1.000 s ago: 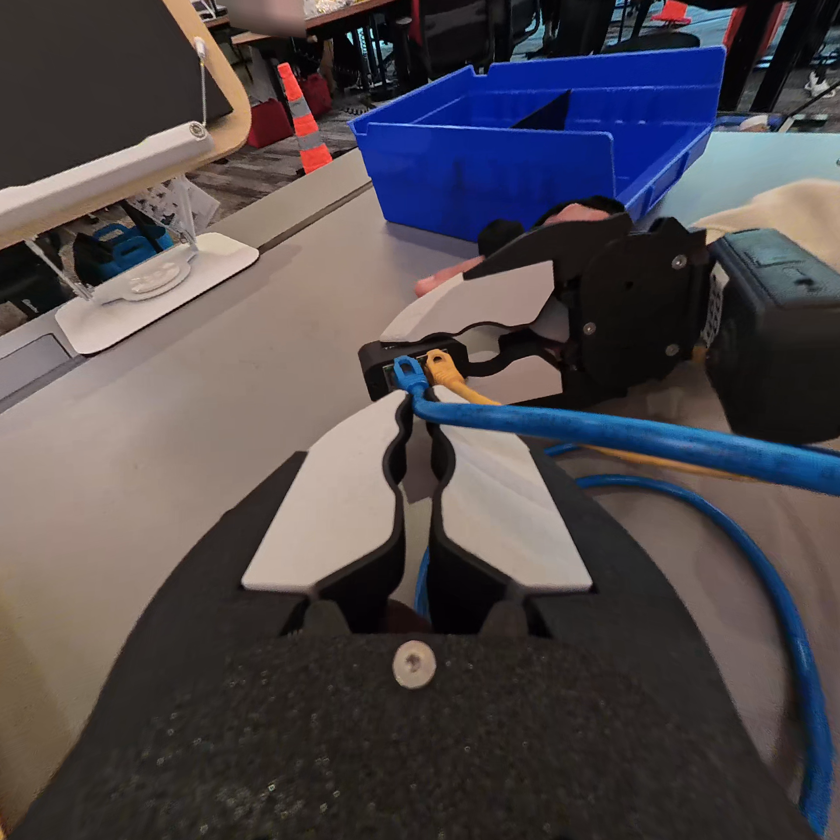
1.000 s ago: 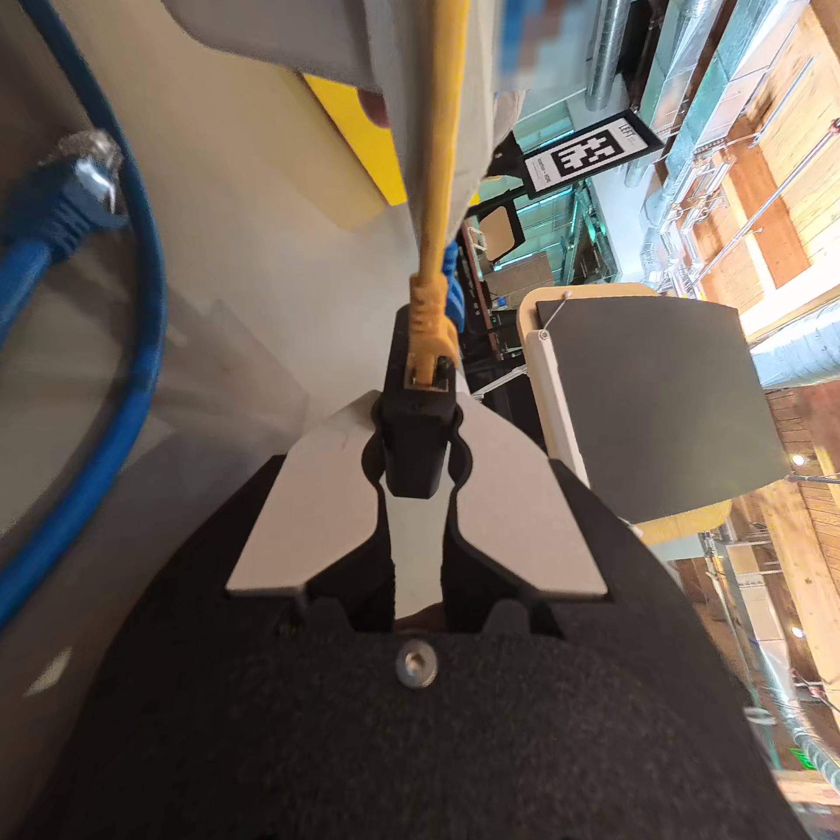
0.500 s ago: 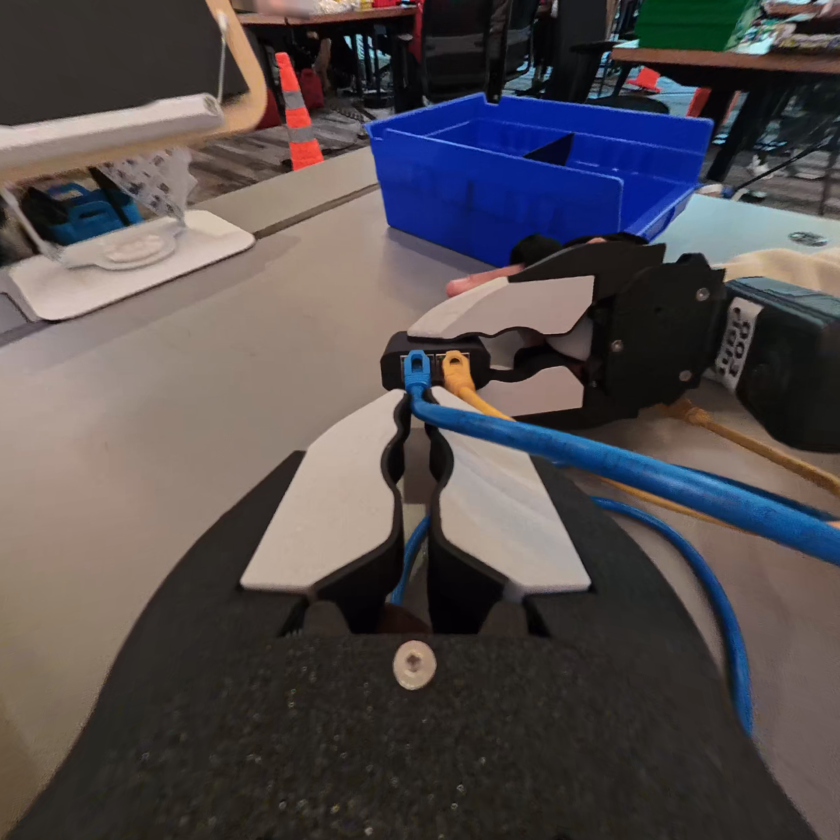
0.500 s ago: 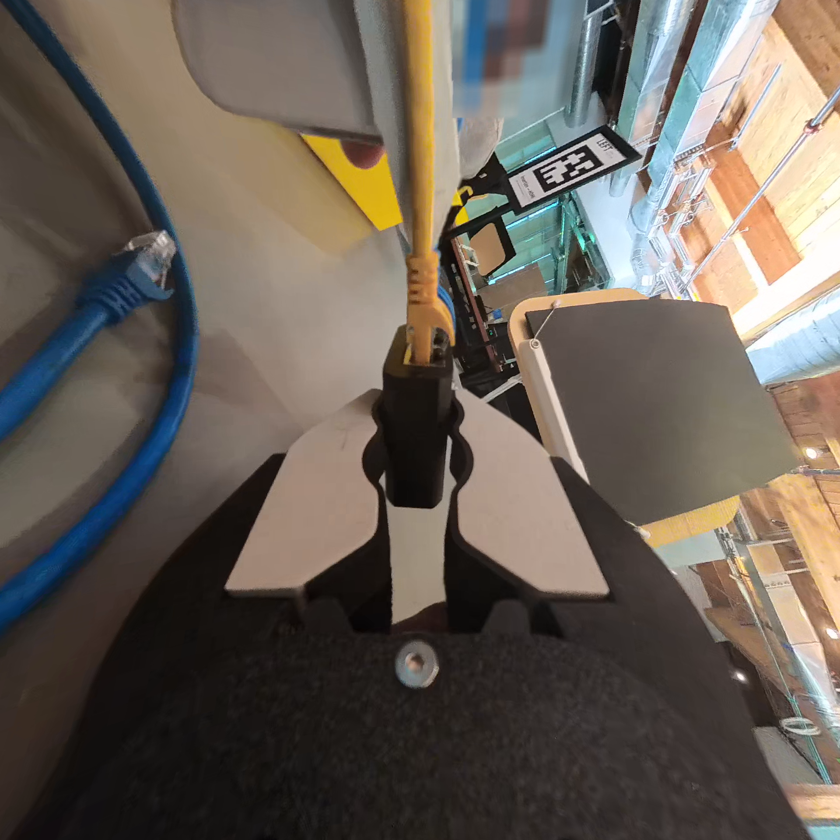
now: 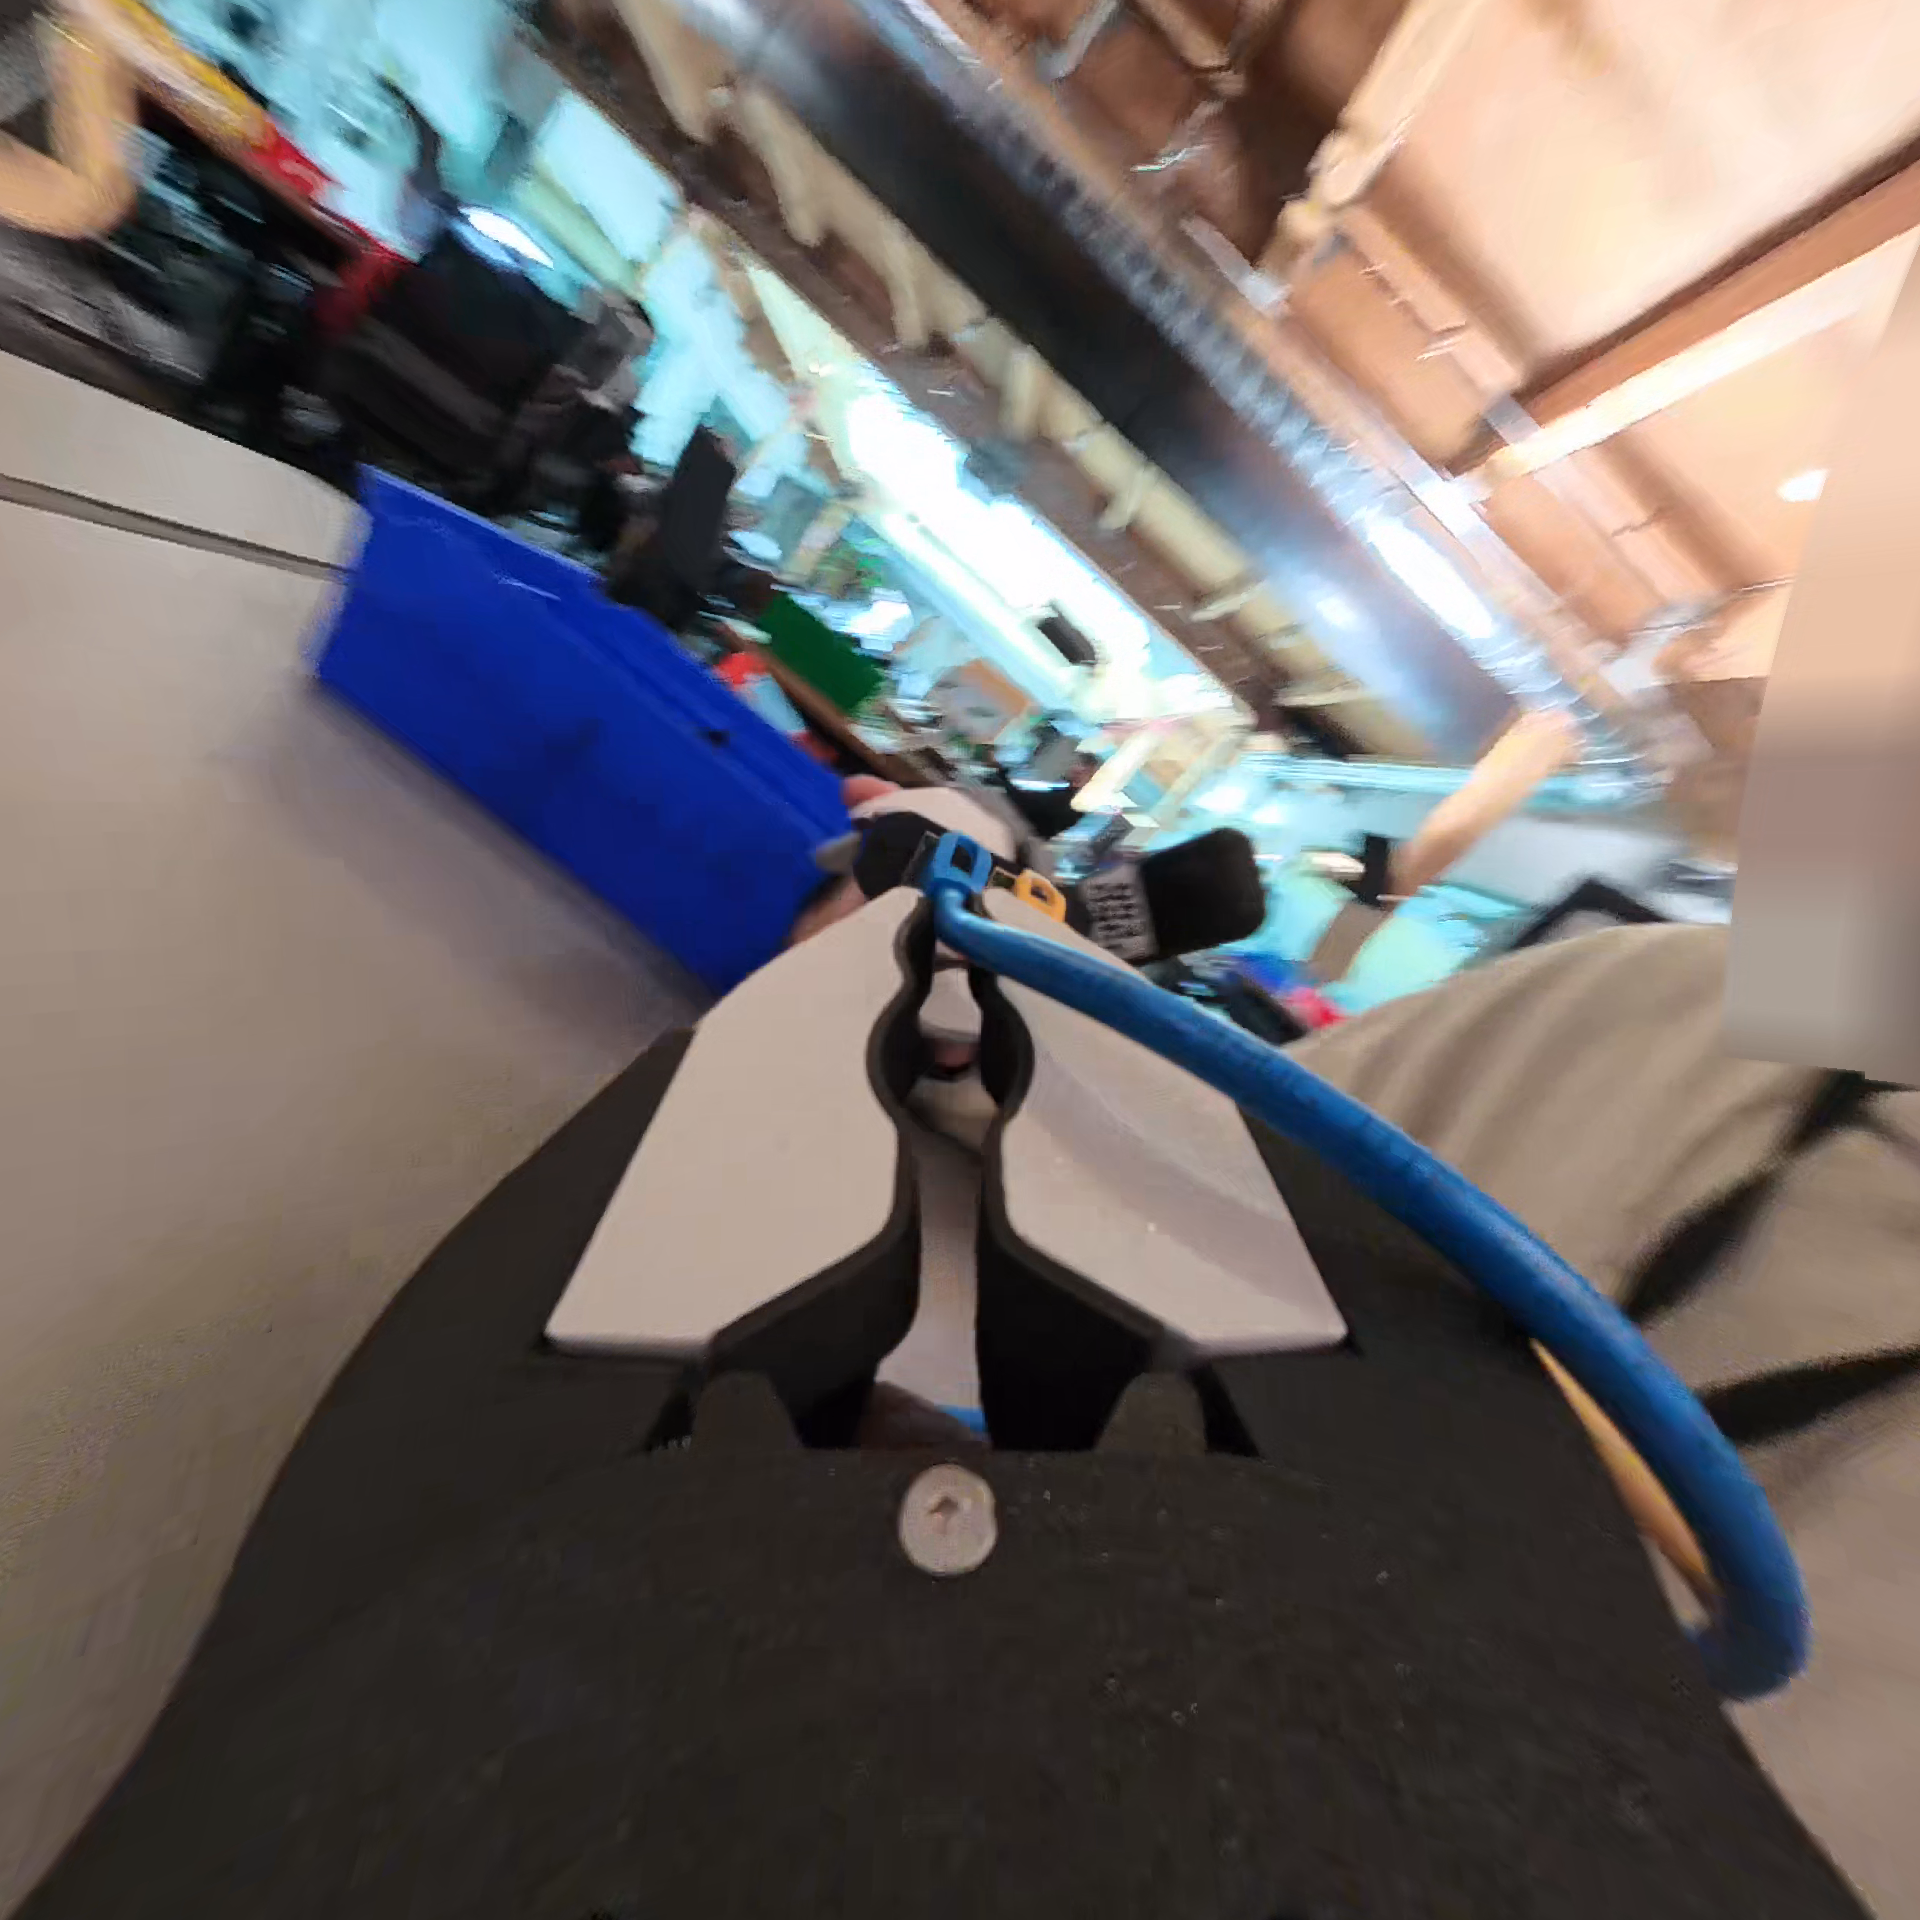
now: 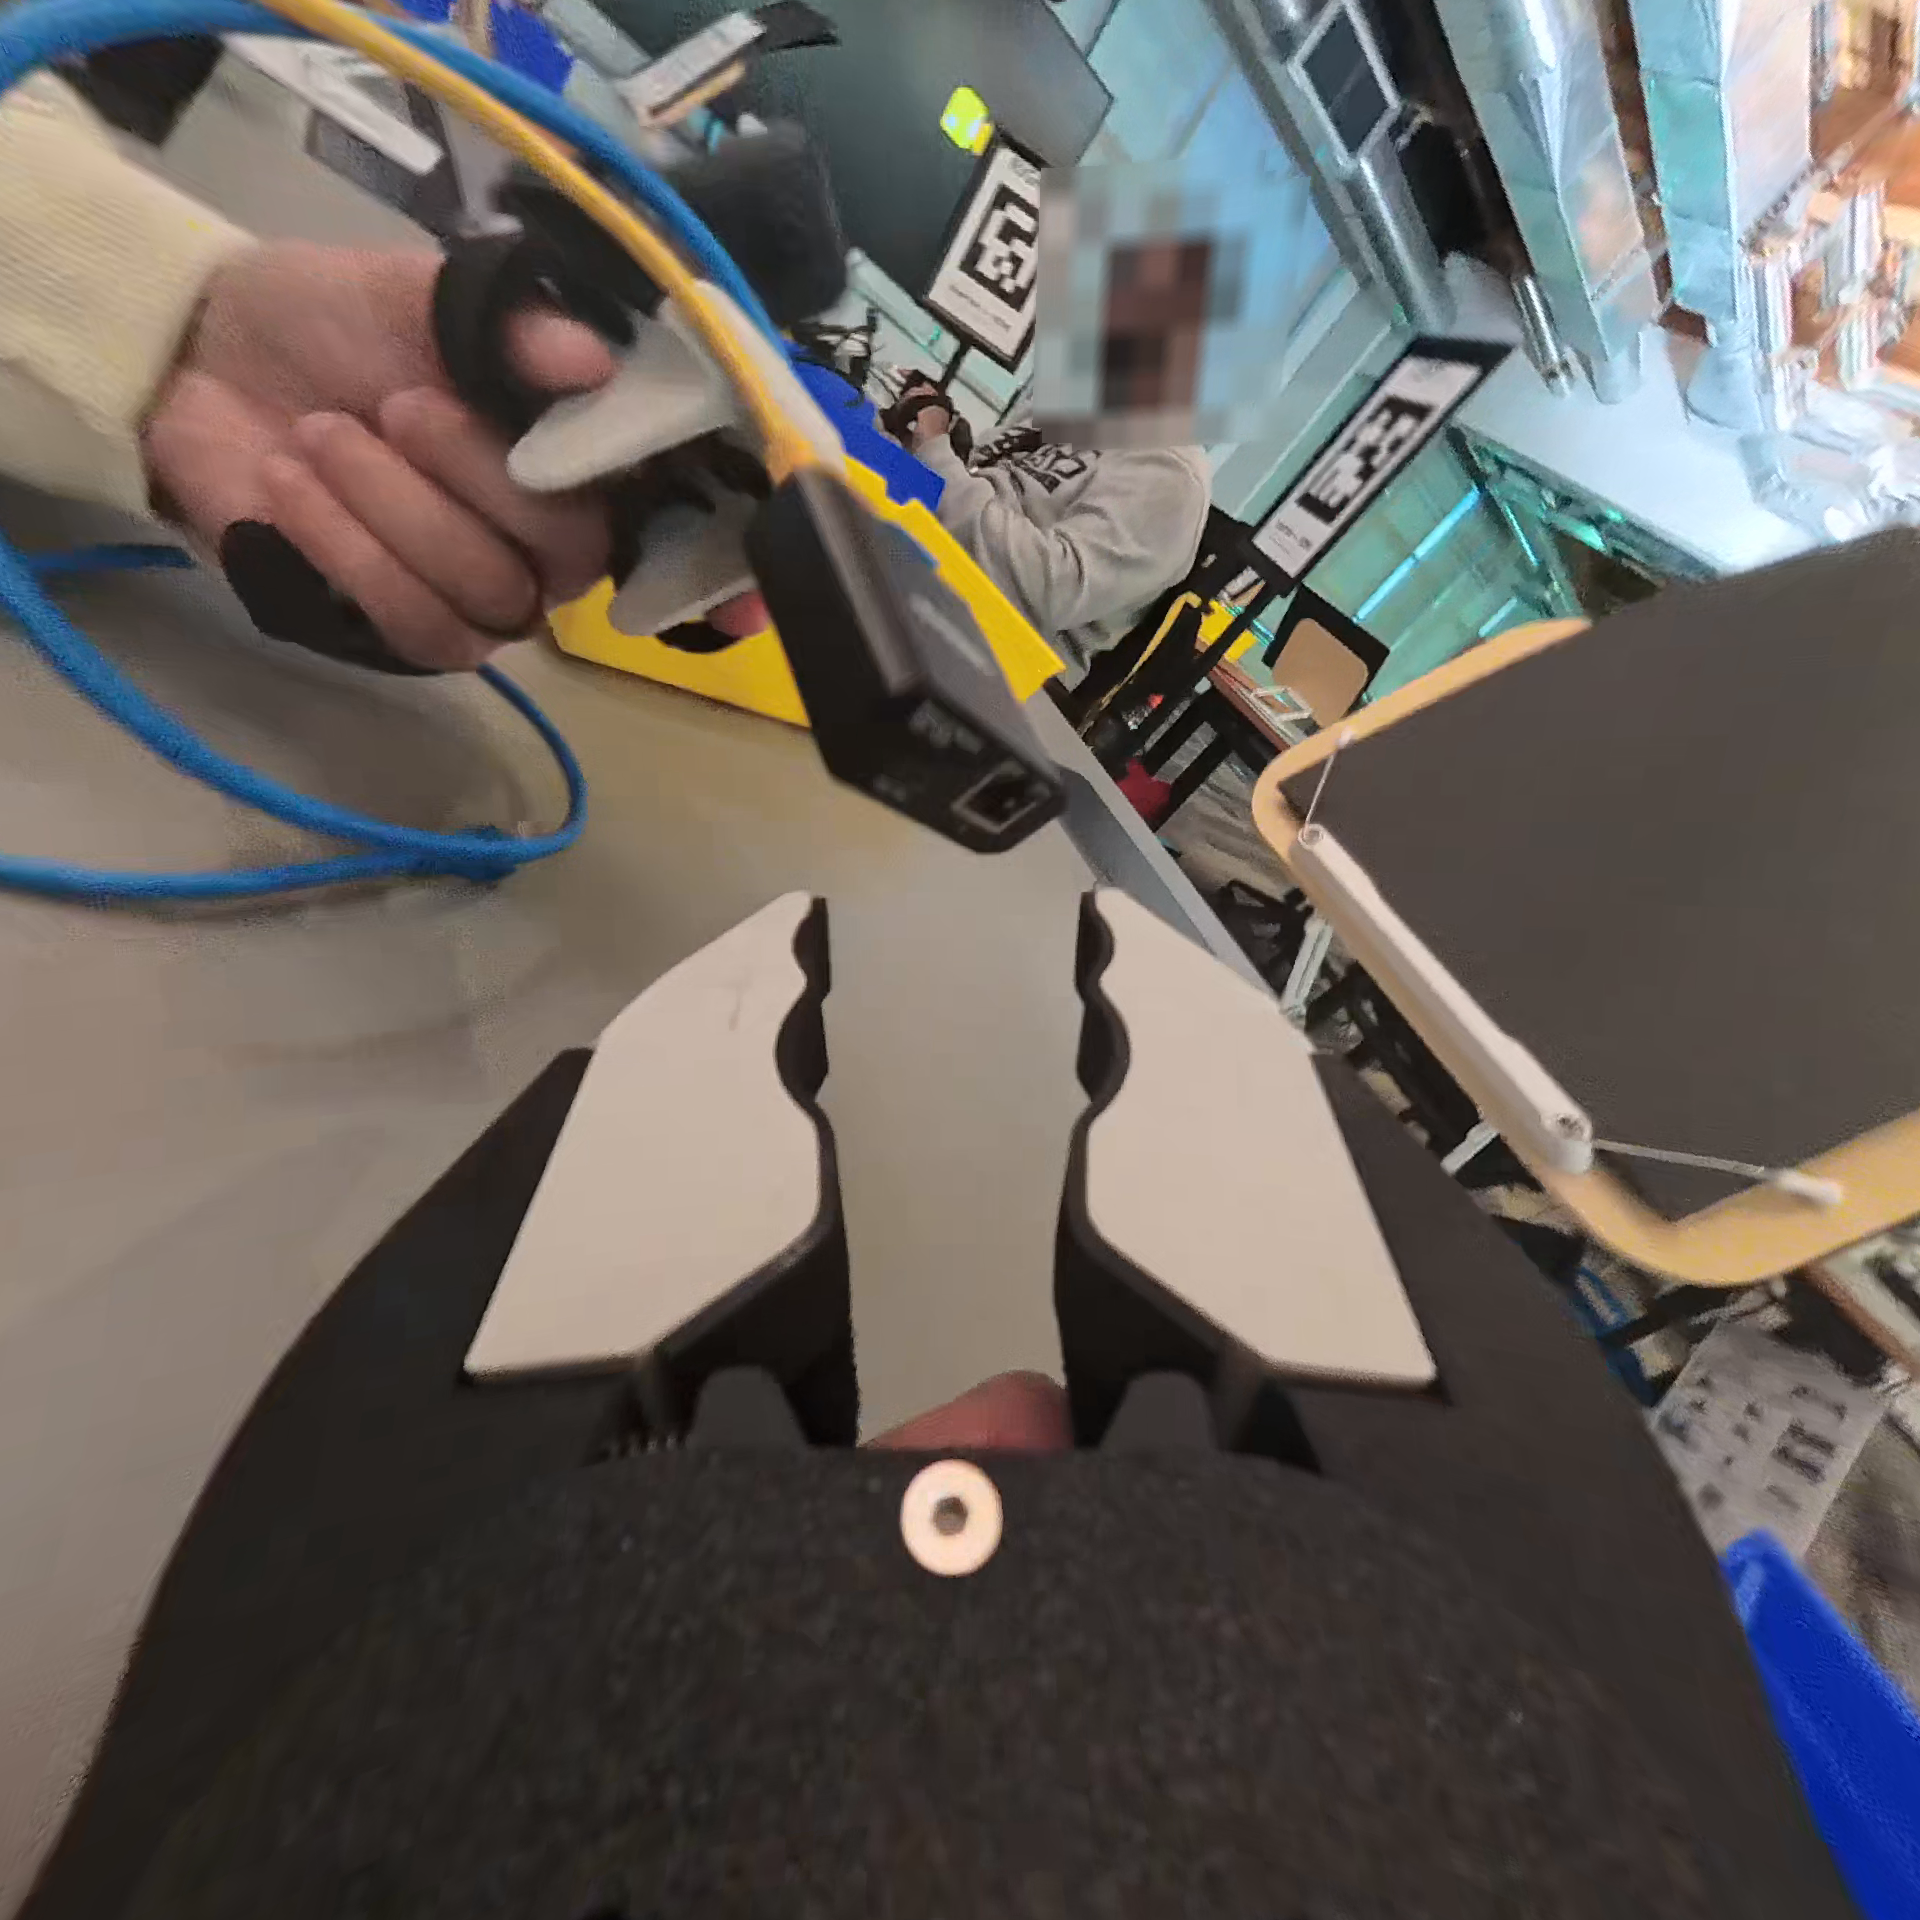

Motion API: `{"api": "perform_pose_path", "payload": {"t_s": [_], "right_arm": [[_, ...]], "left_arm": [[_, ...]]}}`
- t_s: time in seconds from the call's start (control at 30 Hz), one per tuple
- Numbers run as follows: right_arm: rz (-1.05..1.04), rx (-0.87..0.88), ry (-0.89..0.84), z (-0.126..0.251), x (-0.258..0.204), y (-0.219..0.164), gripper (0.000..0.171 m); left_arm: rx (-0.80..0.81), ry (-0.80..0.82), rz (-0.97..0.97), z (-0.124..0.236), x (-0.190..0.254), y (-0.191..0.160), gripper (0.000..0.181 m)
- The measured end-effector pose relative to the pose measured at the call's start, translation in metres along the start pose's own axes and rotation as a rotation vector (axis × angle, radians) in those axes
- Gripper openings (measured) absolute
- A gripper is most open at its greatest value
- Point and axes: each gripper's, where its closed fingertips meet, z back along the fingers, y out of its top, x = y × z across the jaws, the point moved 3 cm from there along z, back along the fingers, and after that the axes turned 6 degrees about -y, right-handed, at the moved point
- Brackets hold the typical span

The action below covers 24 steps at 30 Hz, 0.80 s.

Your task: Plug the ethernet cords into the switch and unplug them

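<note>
The small black switch [image 6: 904,675] hangs in the air above the table, with one empty port facing me. A yellow cord [image 6: 665,249] and a blue cord [image 6: 312,821] run into its far end. My right gripper [image 6: 951,925] is open and empty, a short way below the switch. In the left wrist view the blue plug [image 5: 951,864] and the yellow plug [image 5: 1036,890] sit in the switch [image 5: 888,852], just past my fingertips. My left gripper [image 5: 943,930] is shut on the blue cord [image 5: 1351,1132] next to its plug. It is tilted upward.
A blue bin [image 5: 561,717] stands on the grey table [image 5: 156,935] to the left. A yellow bin [image 6: 727,655] lies behind the switch. A dark board on a white stand [image 6: 1662,883] is at the right. A seated person [image 6: 1060,520] is farther off. The blue cord loops over the table. Across from one pair of fingers to the other is roughly 9 cm.
My right gripper has opened, let go of the switch and drawn back. My left gripper has lifted and tilted up, and the switch now hangs off the table from the cords.
</note>
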Motion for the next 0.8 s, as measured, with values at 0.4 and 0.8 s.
{"api": "perform_pose_path", "payload": {"t_s": [0.4, 0.8], "right_arm": [[0.531, 0.26, 0.139, 0.048, 0.003, 0.071, 0.045], [0.692, 0.278, 0.127, 0.039, -0.007, 0.069, 0.024]], "left_arm": [[-0.286, -0.701, 0.398, -0.066, 0.016, -0.019, 0.005], [-0.634, -0.664, 0.472, -0.108, -0.027, -0.026, 0.045]]}}
